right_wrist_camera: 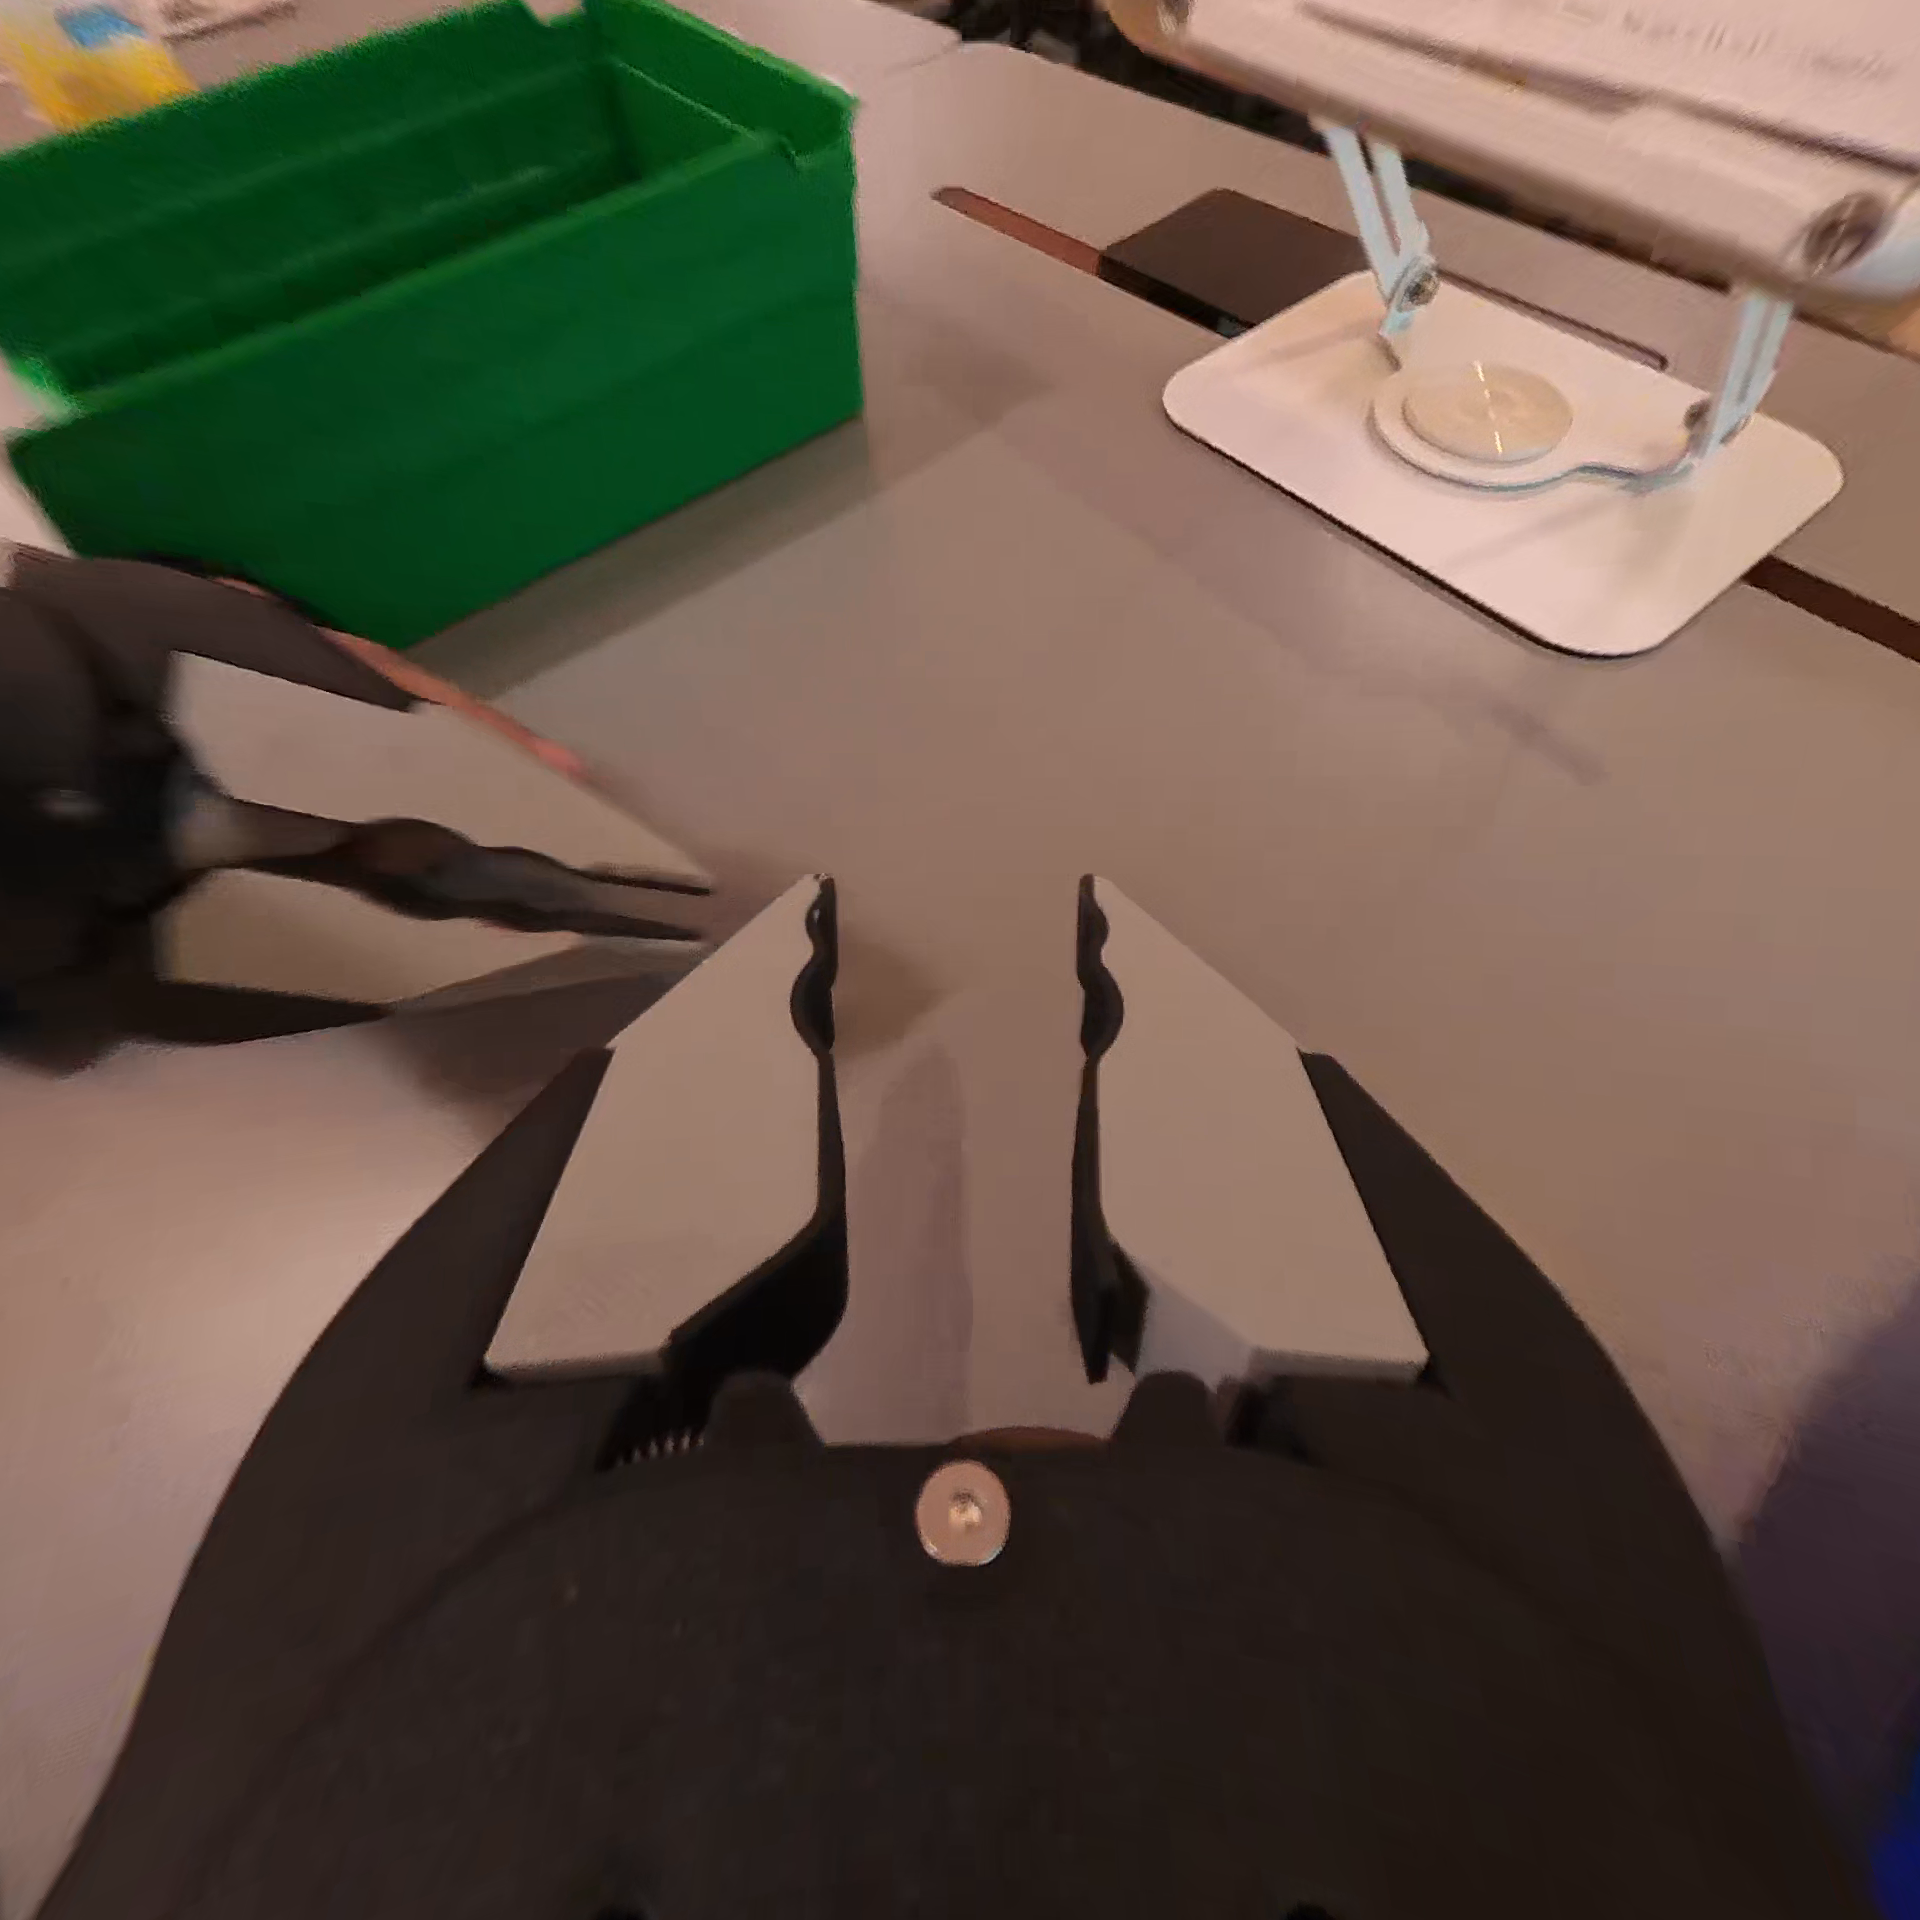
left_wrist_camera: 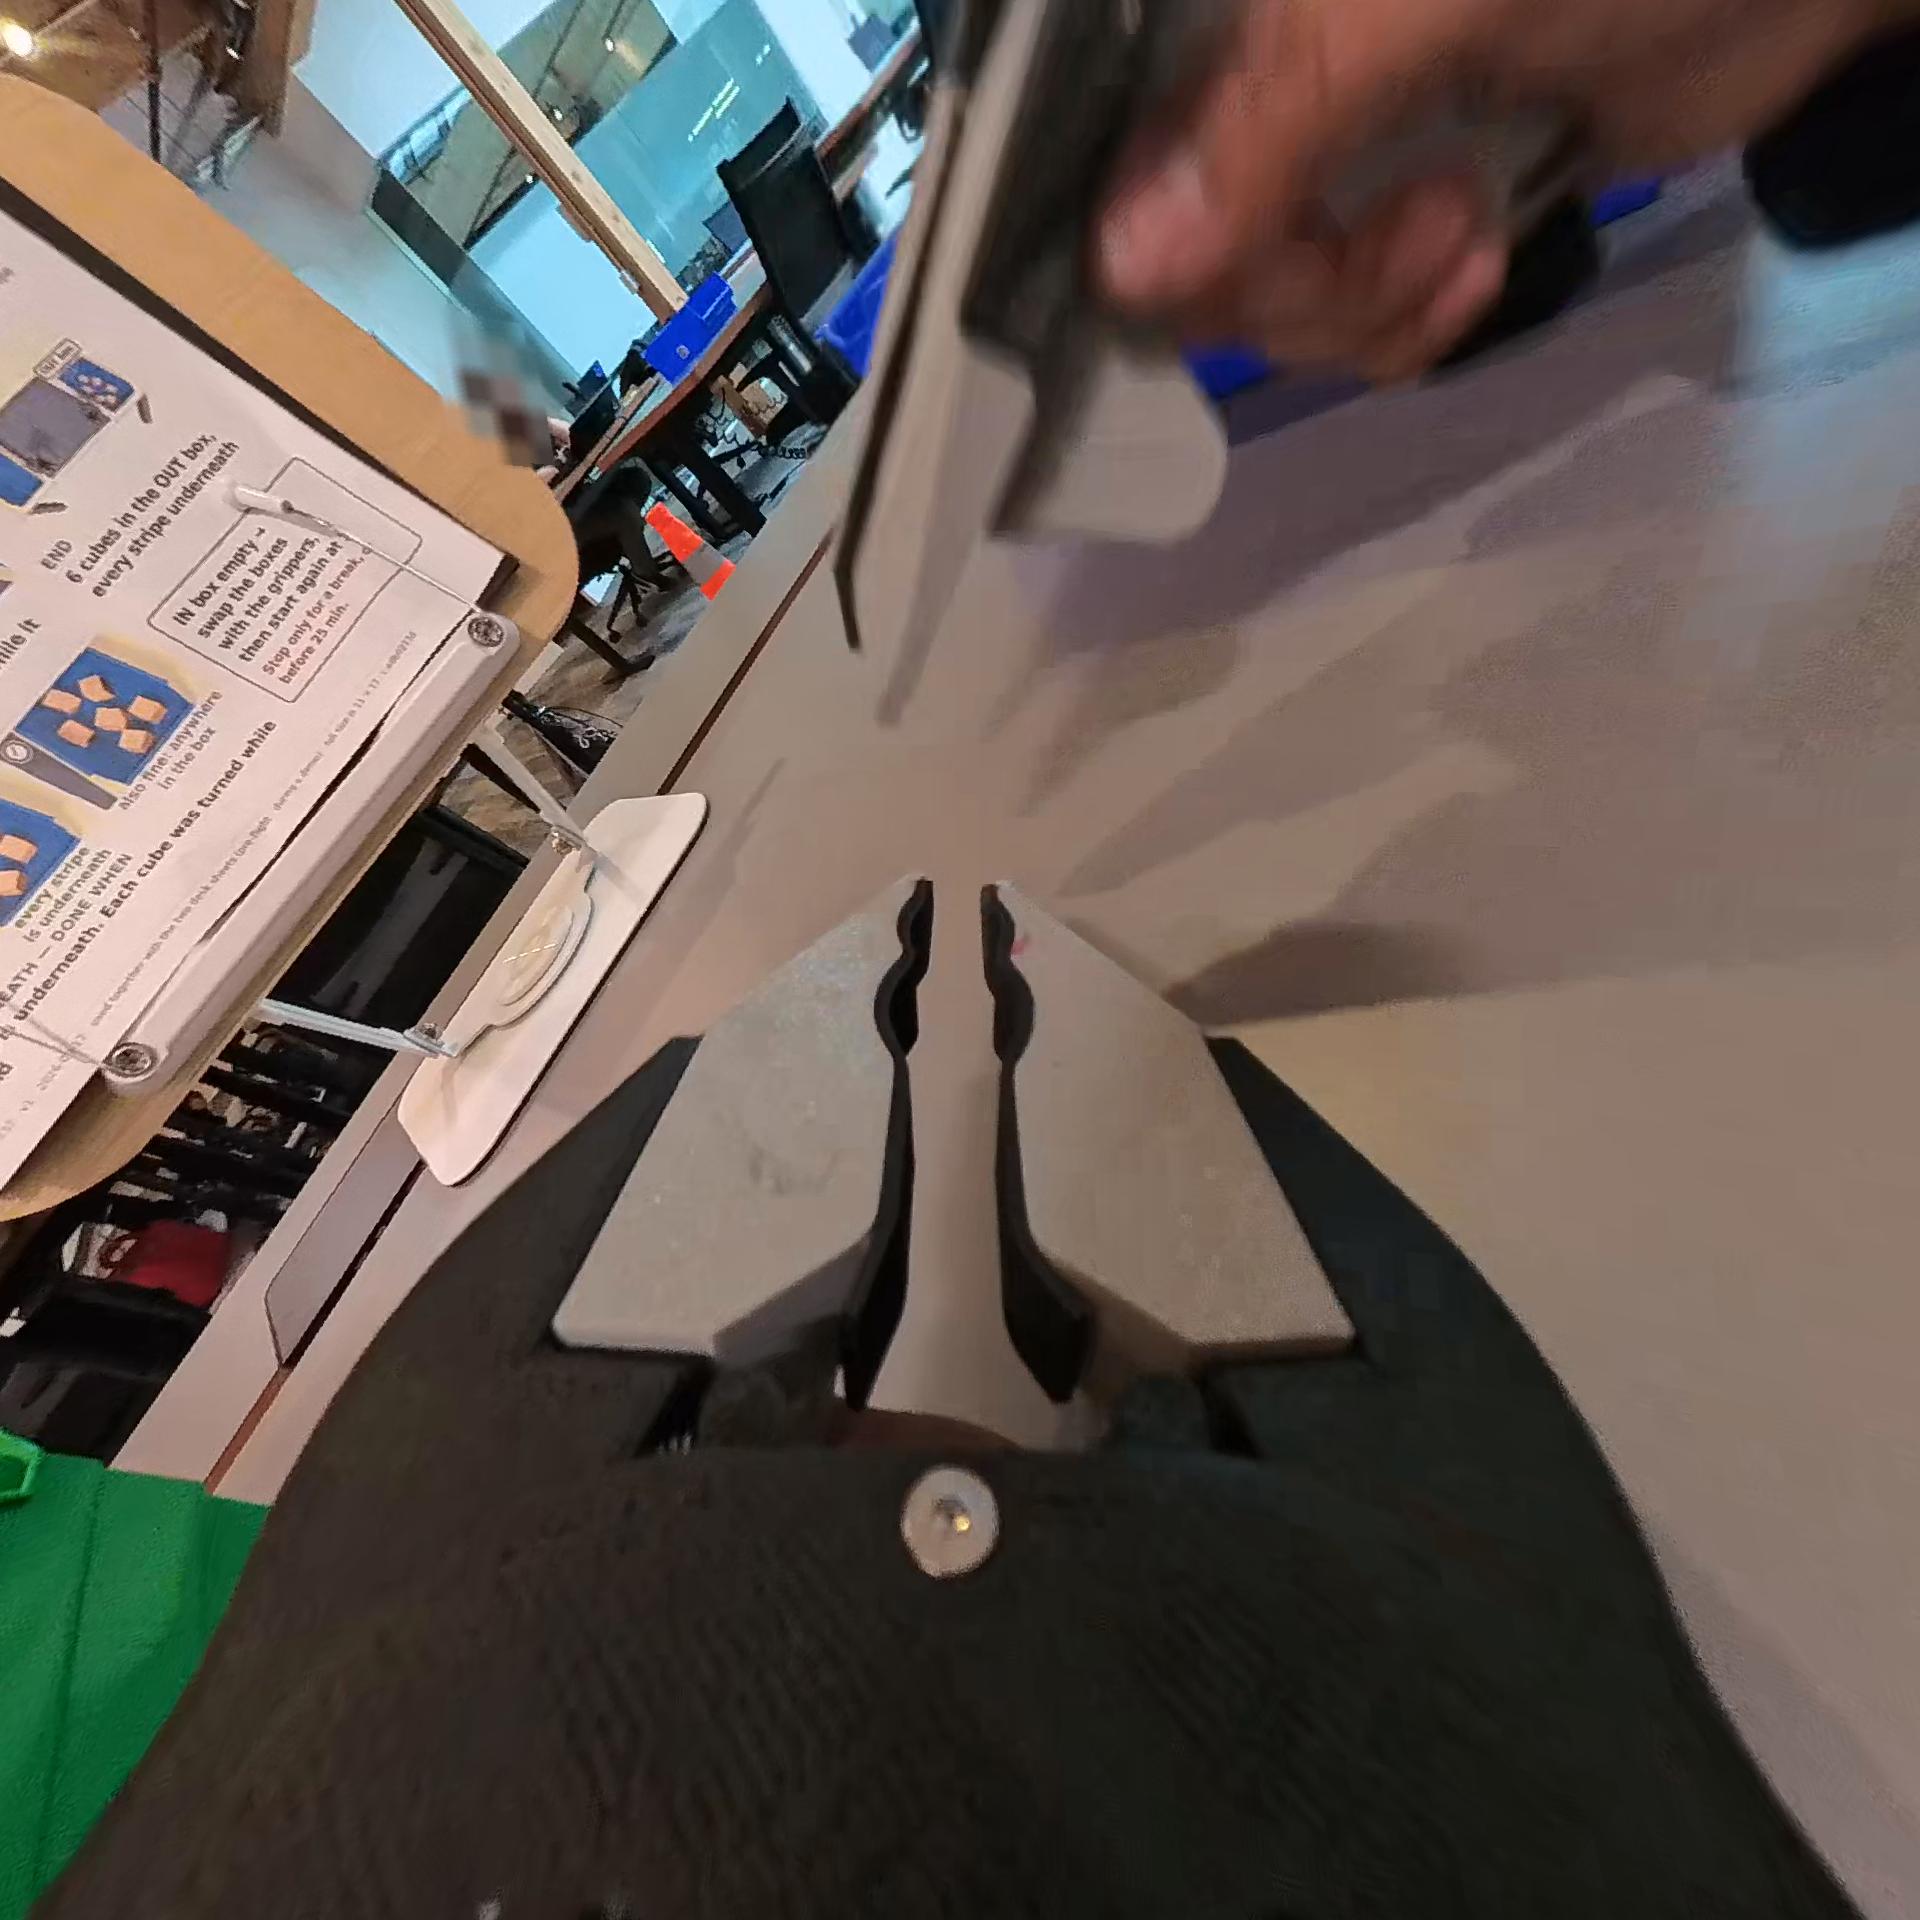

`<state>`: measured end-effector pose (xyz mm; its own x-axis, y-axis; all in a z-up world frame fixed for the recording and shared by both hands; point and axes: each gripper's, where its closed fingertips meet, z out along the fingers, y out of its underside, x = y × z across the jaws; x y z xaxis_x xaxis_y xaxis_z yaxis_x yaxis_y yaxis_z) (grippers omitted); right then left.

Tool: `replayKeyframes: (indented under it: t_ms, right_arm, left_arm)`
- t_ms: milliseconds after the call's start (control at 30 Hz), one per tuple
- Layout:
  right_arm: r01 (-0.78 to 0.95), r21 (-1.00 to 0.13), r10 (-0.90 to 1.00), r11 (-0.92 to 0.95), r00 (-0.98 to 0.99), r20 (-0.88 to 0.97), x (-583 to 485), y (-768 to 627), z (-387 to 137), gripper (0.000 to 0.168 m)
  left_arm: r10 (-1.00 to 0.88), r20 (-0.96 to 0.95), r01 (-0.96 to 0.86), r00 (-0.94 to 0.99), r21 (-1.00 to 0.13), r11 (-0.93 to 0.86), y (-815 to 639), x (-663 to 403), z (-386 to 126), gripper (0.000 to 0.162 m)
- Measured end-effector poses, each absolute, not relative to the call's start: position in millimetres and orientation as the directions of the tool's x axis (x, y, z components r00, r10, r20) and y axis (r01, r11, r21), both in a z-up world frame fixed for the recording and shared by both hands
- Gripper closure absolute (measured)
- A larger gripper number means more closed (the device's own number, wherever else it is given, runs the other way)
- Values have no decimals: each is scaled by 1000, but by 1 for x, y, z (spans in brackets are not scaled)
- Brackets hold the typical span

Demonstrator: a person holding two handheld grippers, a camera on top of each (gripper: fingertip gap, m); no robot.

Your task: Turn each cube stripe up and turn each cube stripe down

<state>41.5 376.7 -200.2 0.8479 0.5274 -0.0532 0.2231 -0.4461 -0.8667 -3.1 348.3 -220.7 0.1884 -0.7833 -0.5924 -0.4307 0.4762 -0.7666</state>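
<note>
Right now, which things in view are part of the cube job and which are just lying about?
Part of the job:
left gripper, nearly closed, empty
right gripper, open, empty
green box, looks empty
instruction sheet on its stand
No cubes in view.

Lying about:
orange cone
blue bins

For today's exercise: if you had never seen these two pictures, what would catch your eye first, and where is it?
The bright green box at upper left of the right wrist view, open and apparently empty. Next, the white stand at upper right on the grey table. The right gripper hangs open below; the left gripper is nearly closed, empty.
</note>
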Motion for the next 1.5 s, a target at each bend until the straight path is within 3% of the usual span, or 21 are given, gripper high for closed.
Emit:
replayKeyframes:
  t_ms: [100, 400, 667, 800, 867, 933, 1033, 1167, 1333, 1500]
  right_arm:
    - [269, -838, 496, -475, 868, -2, 40, 388, -239, 128]
    - [314, -846, 485, -431, 871, 77, 51, 386, -242, 127]
    - [379, -824, 506, -422, 852, 134, 45, 382, -250, 127]
    - [384, -821, 523, -422, 843, 125, 40, 380, -252, 126]
    - [384, -820, 525, -425, 842, 122, 39, 380, -254, 126]
    - [376, -820, 529, -432, 842, 108, 38, 380, -256, 126]
    - [370, -813, 530, -450, 843, 90, 37, 381, -260, 126]
    - [364, -817, 536, -447, 841, 81, 36, 380, -259, 126]
    - [366, -815, 558, -448, 827, 65, 30, 378, -260, 126]
    - [385, -811, 590, -440, 805, 62, 20, 374, -261, 126]
  left_arm:
    - [-786, -583, -440, 208, -773, 457, 354, -6, -221, 155]
    - [-803, -551, -443, 227, -793, 419, 341, -4, -213, 150]
    - [-770, -440, -299, 462, -895, 332, 351, -75, -101, 151]
    - [-721, -442, -409, 533, -881, 238, 413, -137, -71, 150]
    - [-683, -441, -509, 582, -853, 117, 463, -173, -81, 142]
    - [-685, -368, -567, 629, -820, -80, 505, -203, -108, 122]
    - [-720, -301, -629, 626, -740, -238, 544, -231, -151, 119]
    - [-817, -335, -777, 469, -597, -201, 563, -246, -195, 103]
    - [-911, -354, -887, 209, -462, -24, 567, -248, -214, 103]
    - [-940, -287, -938, 185, -335, -83, 590, -264, -240, 104]
